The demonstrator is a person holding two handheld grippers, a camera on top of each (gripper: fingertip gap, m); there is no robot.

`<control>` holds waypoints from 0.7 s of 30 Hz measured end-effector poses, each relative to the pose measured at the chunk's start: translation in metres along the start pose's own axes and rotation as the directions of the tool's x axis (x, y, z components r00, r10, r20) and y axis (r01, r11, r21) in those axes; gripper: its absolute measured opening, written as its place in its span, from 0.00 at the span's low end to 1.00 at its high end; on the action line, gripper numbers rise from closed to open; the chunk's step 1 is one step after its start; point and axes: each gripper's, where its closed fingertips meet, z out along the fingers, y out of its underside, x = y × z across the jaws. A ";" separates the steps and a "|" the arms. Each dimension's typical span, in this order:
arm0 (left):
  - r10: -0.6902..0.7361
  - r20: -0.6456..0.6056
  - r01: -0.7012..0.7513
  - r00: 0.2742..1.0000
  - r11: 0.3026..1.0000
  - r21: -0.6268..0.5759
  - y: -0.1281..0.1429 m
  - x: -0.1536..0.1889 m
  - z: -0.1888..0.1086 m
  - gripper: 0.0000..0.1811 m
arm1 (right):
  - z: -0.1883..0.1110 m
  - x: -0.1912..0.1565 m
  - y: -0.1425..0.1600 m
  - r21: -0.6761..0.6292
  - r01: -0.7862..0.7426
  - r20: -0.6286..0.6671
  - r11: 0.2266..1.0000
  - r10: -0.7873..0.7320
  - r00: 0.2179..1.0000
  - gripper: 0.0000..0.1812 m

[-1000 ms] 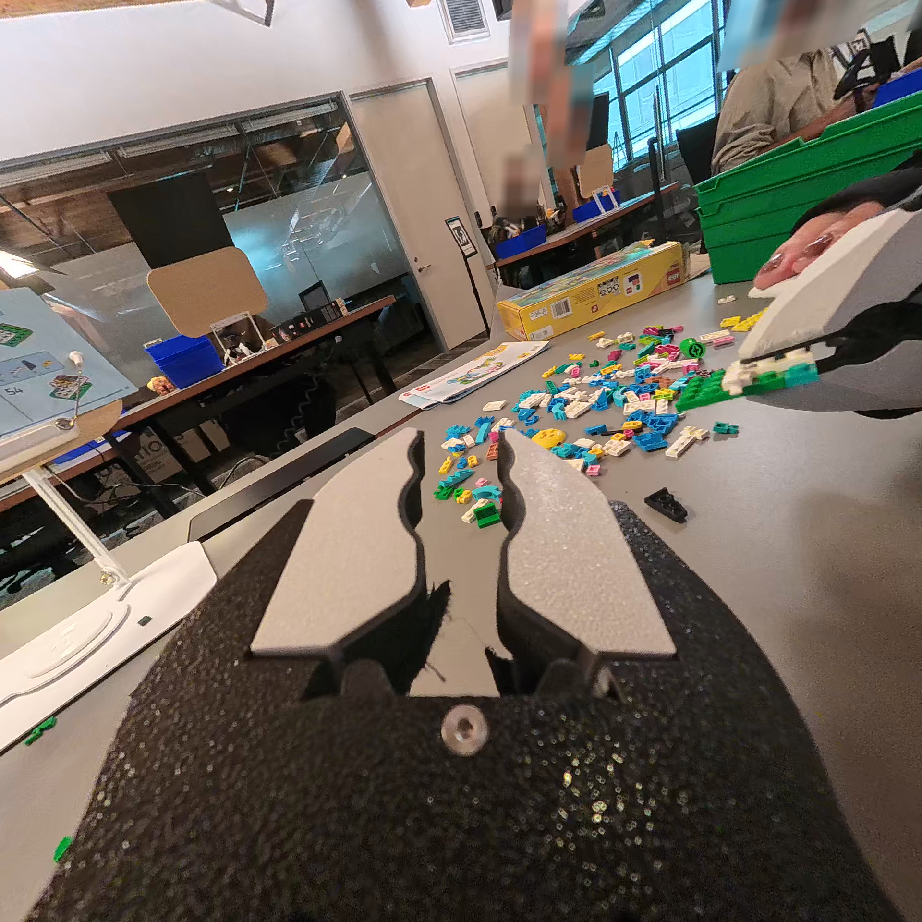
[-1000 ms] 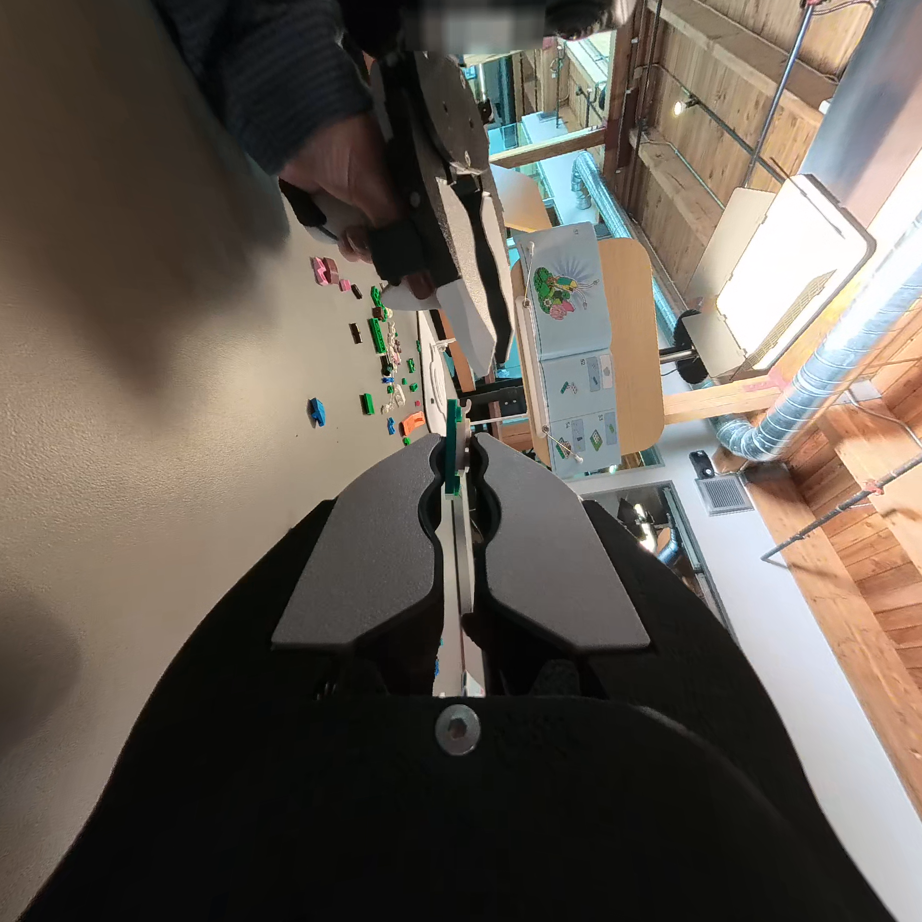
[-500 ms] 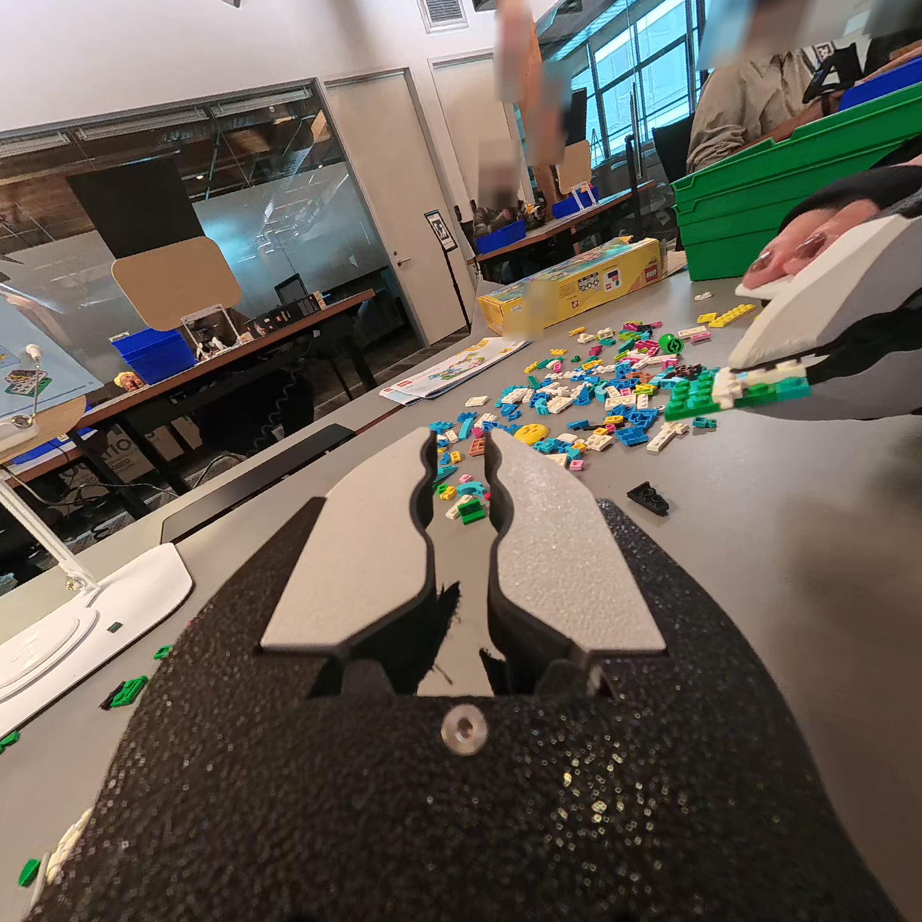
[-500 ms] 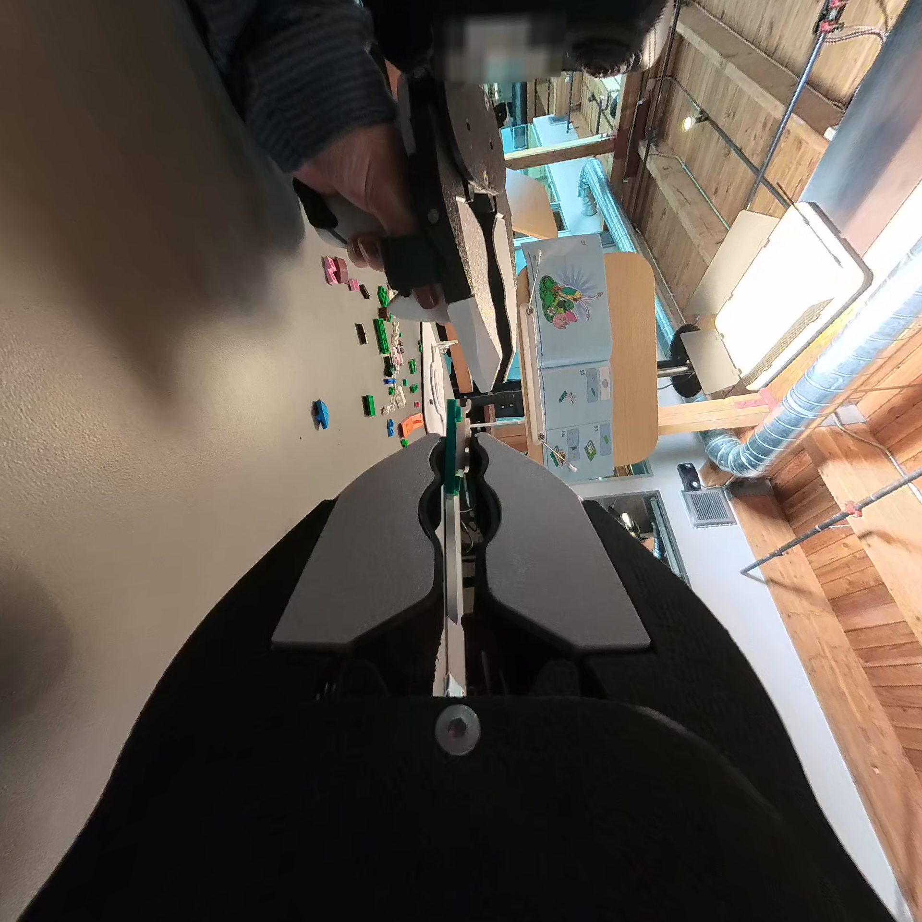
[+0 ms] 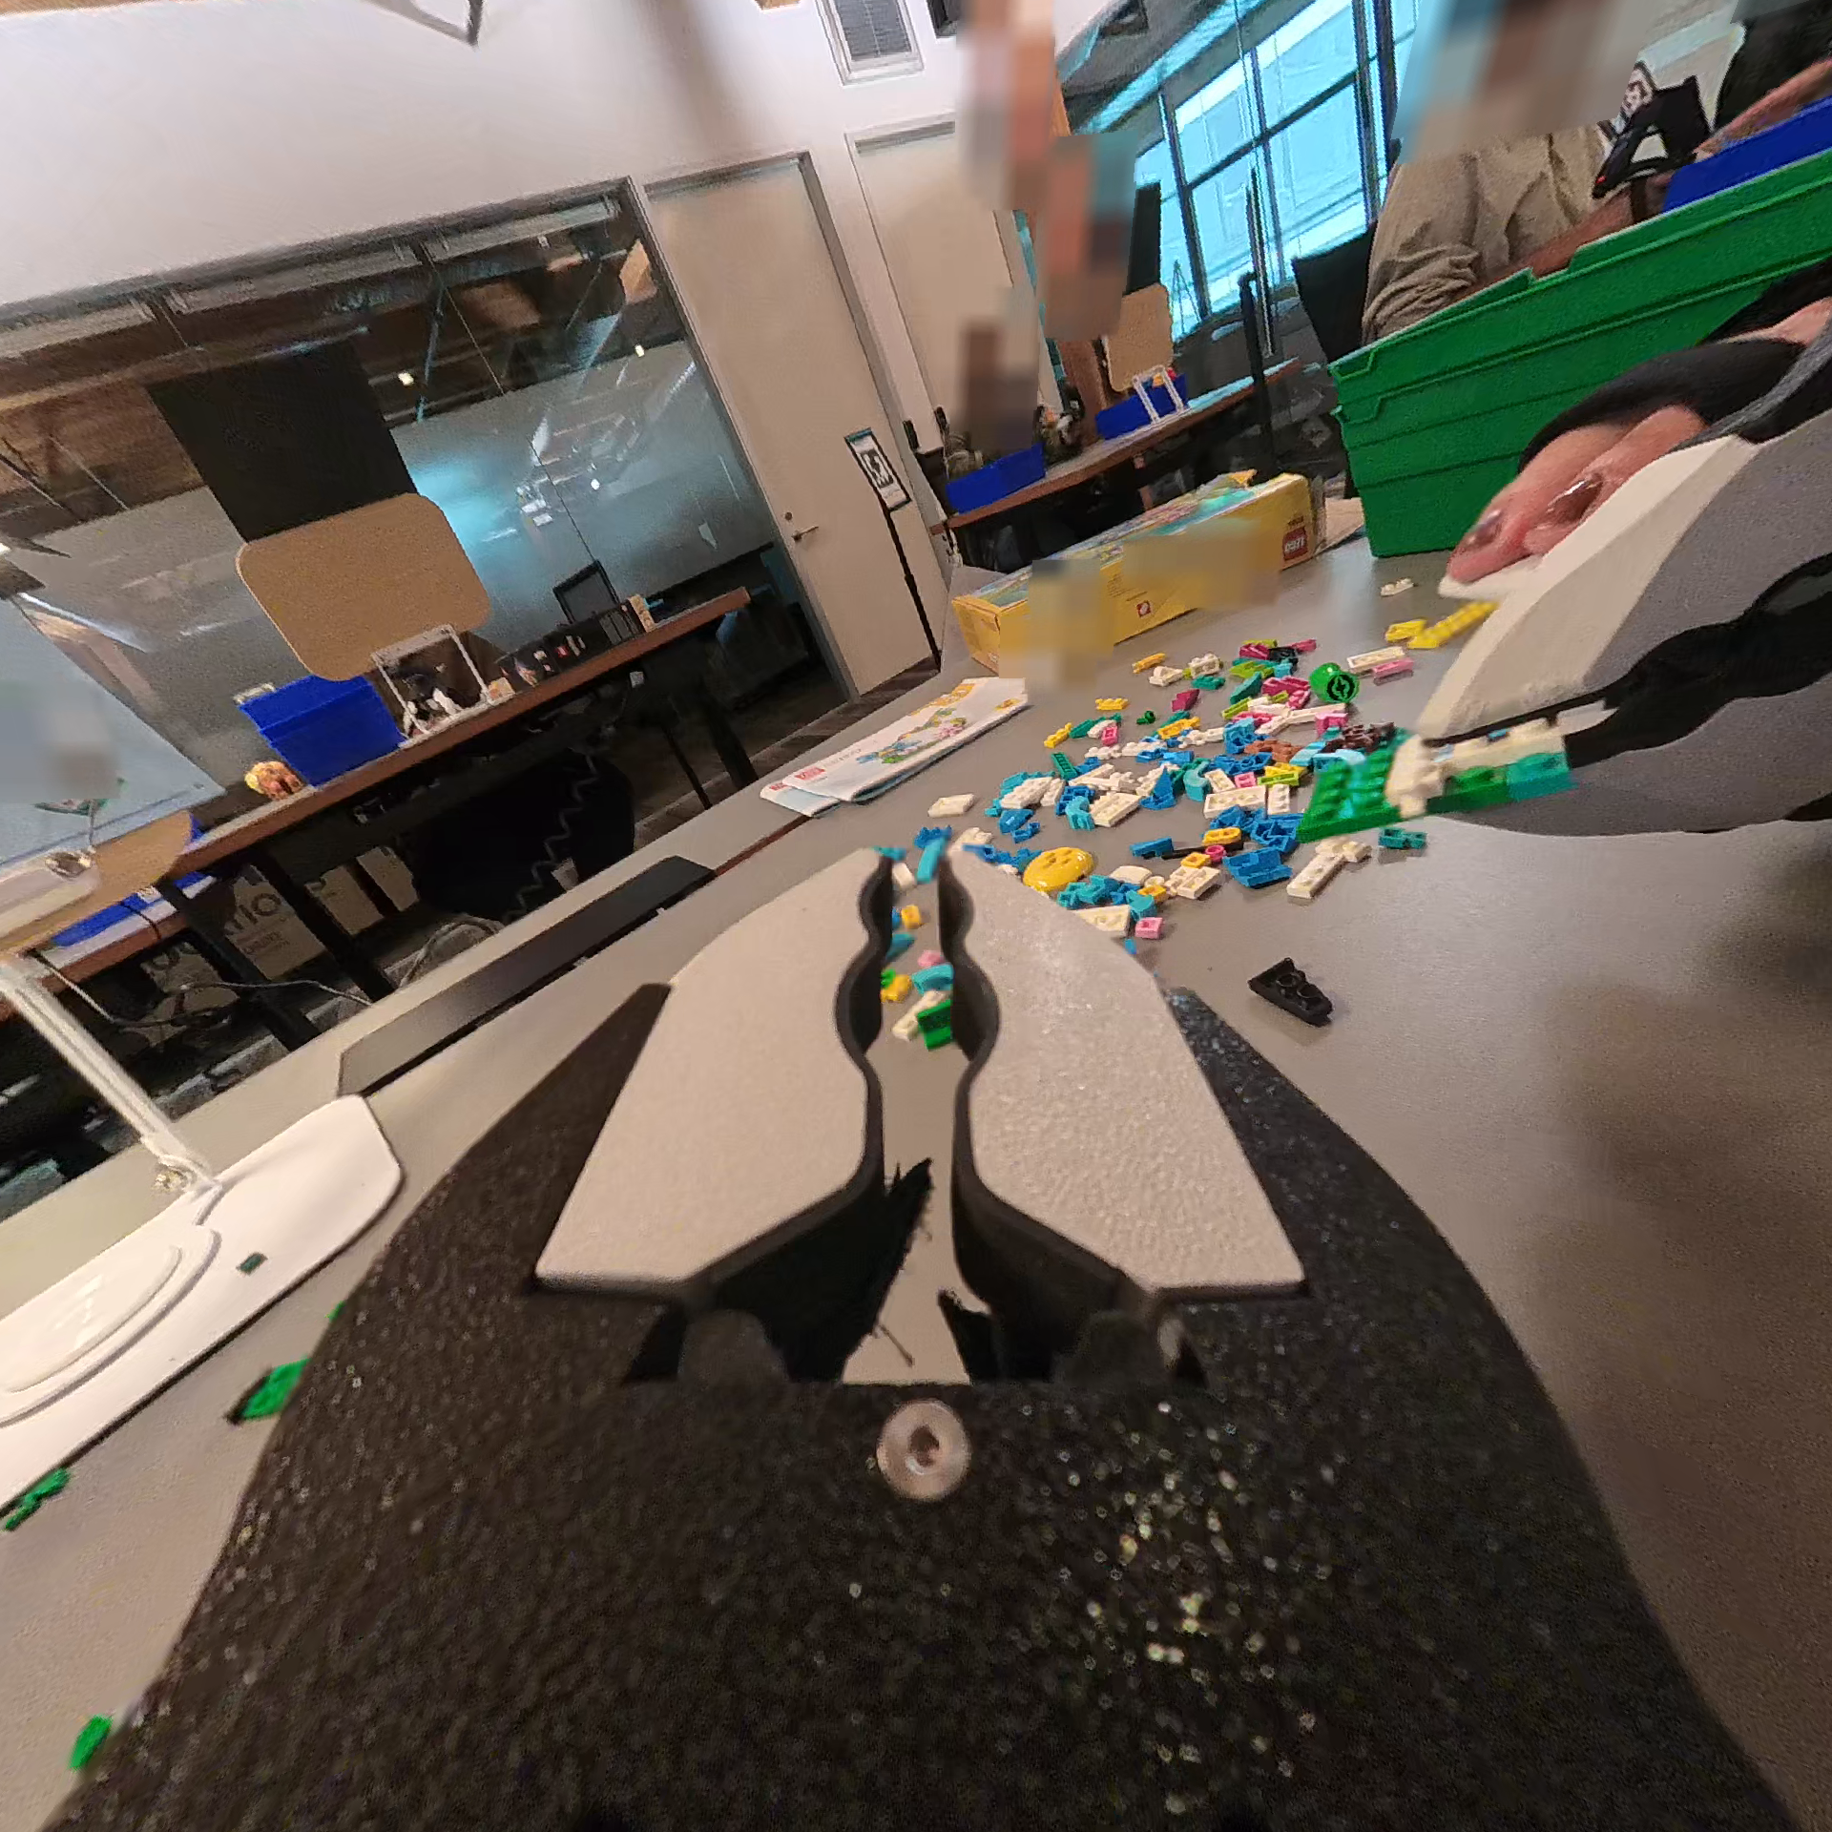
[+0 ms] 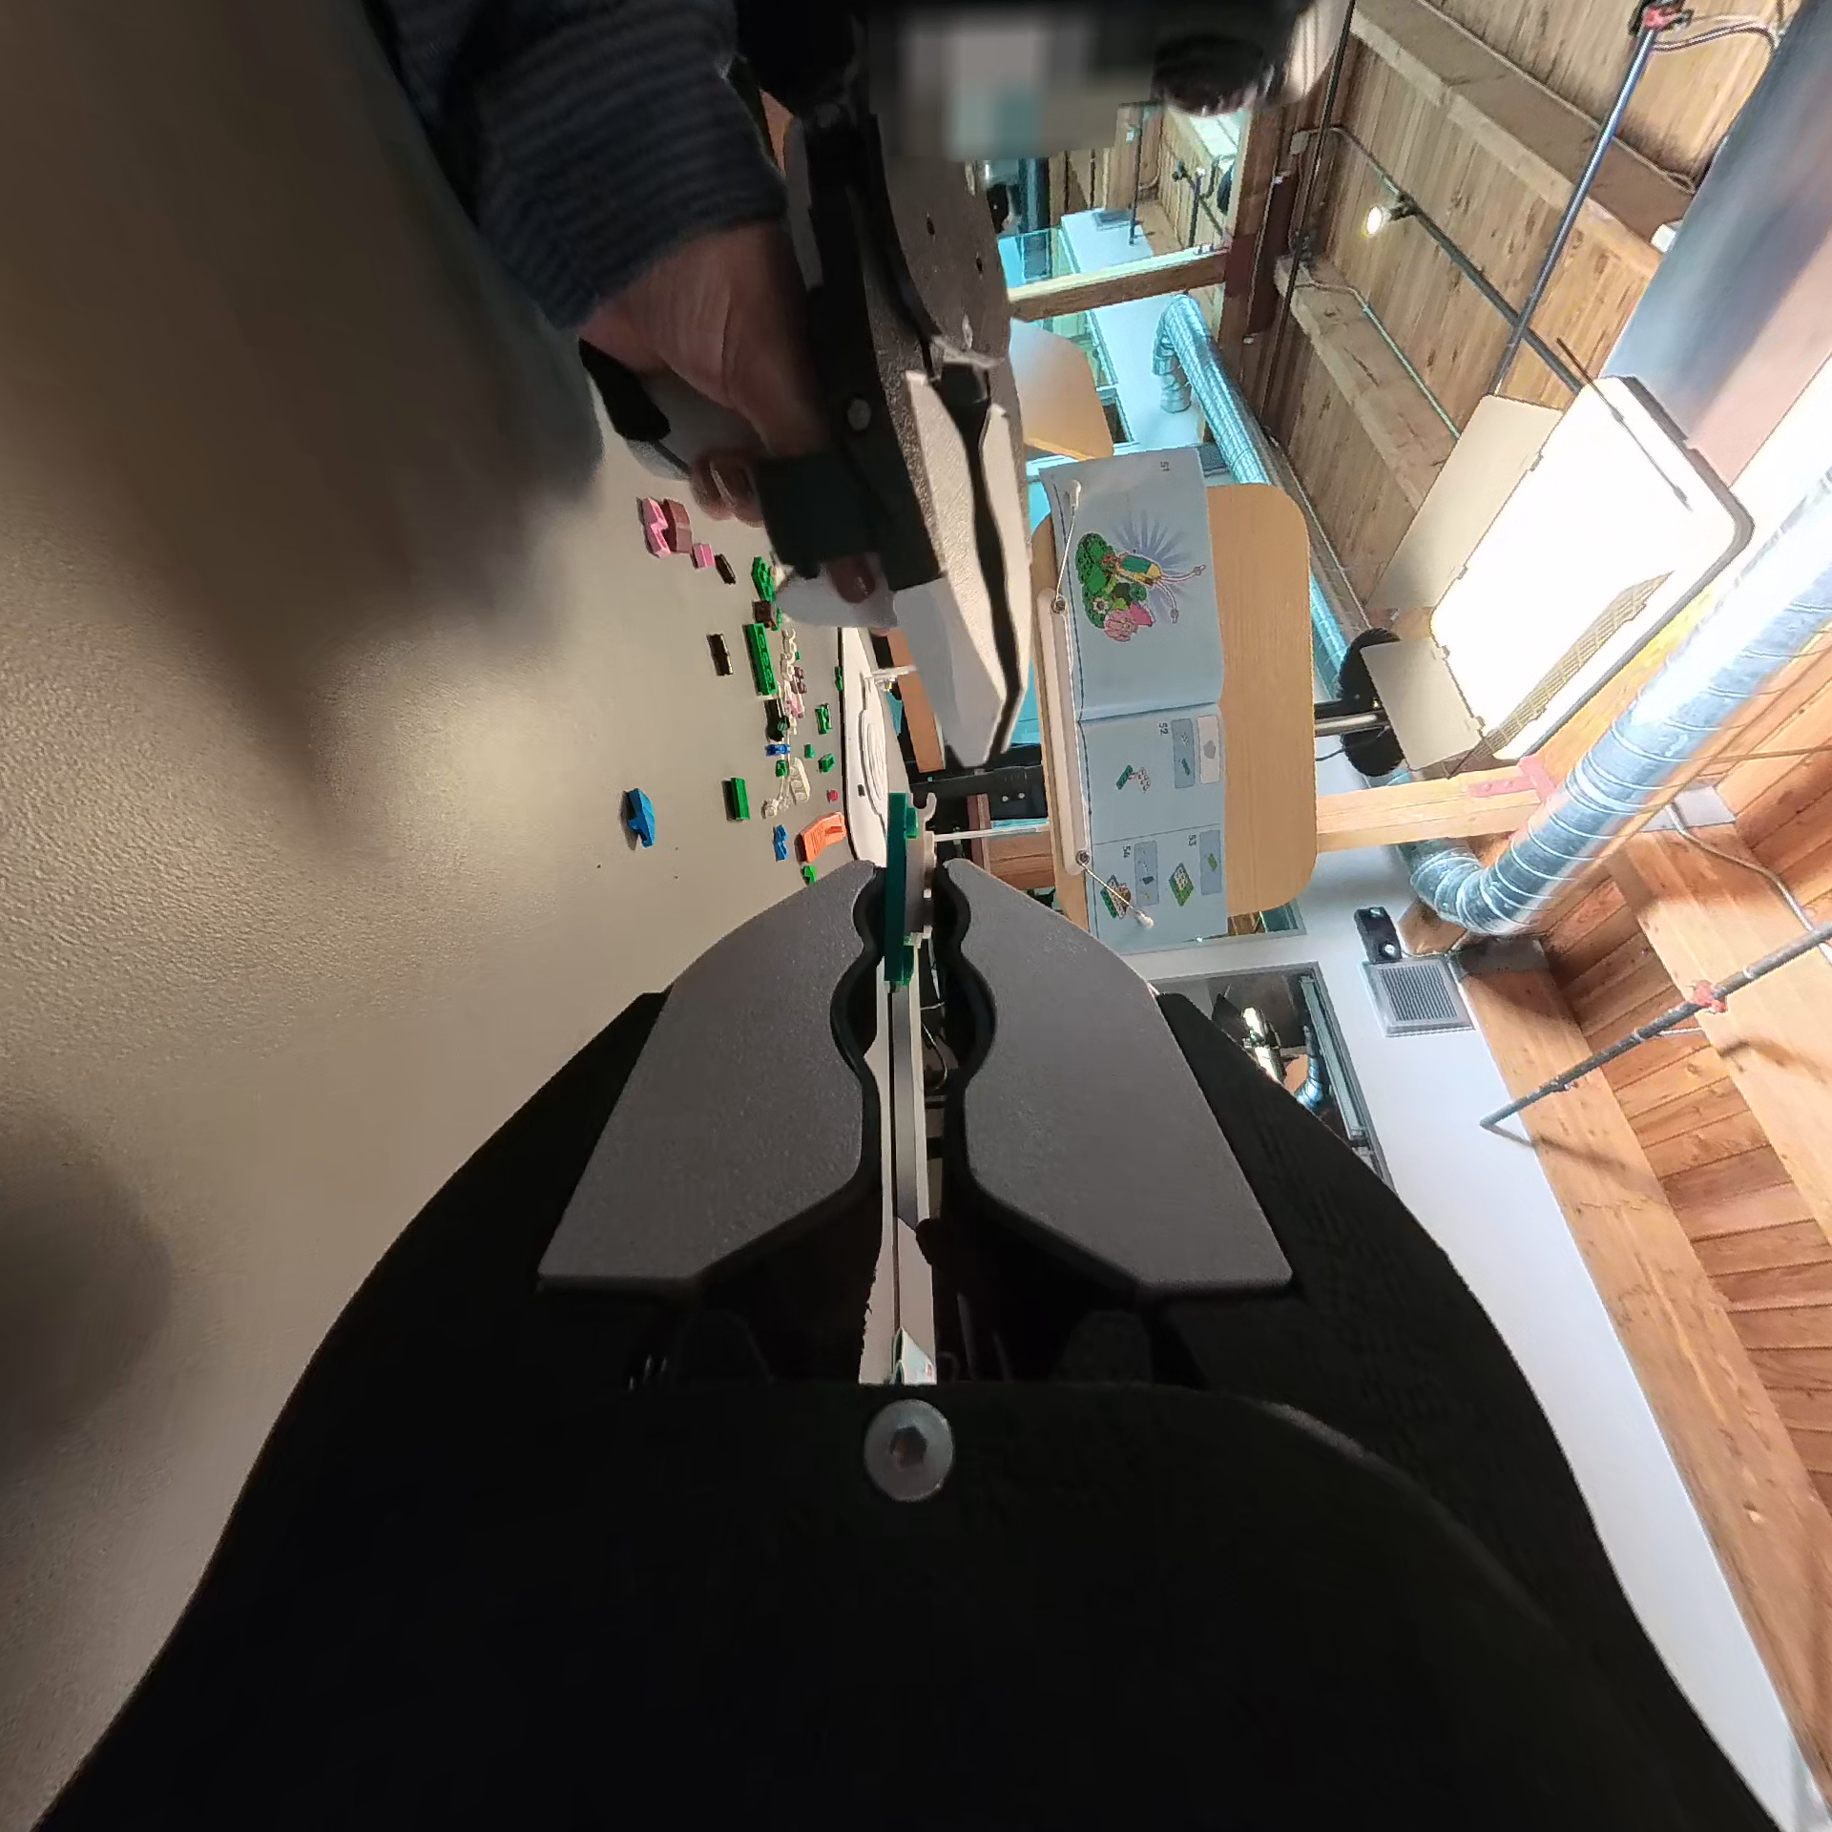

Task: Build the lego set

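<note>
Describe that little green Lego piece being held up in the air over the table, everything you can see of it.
The green Lego assembly is a flat green studded plate carrying a few white bricks and a teal one at one end. It looks like hard, glossy plastic. It is partly built and lies roughly level above the grey table, near the scattered loose bricks. The right tool pinches it top and bottom, with the green end sticking out. In the right wrist view it shows edge-on between the fingertips.
</note>
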 end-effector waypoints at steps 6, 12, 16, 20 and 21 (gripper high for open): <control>0.023 0.017 -0.023 1.000 0.999 0.028 -0.005 -0.002 -0.003 0.00 | 0.001 -0.002 0.002 -0.012 0.003 0.006 1.000 -0.003 1.000 0.04; 0.019 0.006 -0.019 1.000 1.000 0.015 -0.002 0.000 -0.001 0.00 | 0.003 -0.002 0.004 -0.027 0.012 0.005 1.000 -0.012 1.000 0.04; 0.017 0.000 -0.017 1.000 1.000 0.002 0.000 0.001 0.000 0.00 | 0.003 -0.002 0.005 -0.034 0.022 0.002 0.999 -0.022 1.000 0.04; 0.016 -0.003 -0.016 1.000 1.000 -0.002 0.001 0.001 0.000 0.00 | 0.003 -0.002 0.005 -0.037 0.018 0.001 0.999 -0.018 1.000 0.04; 0.015 -0.005 -0.015 1.000 1.000 -0.004 0.001 0.002 0.000 0.00 | 0.003 -0.002 0.005 -0.038 0.019 0.000 0.999 -0.019 1.000 0.04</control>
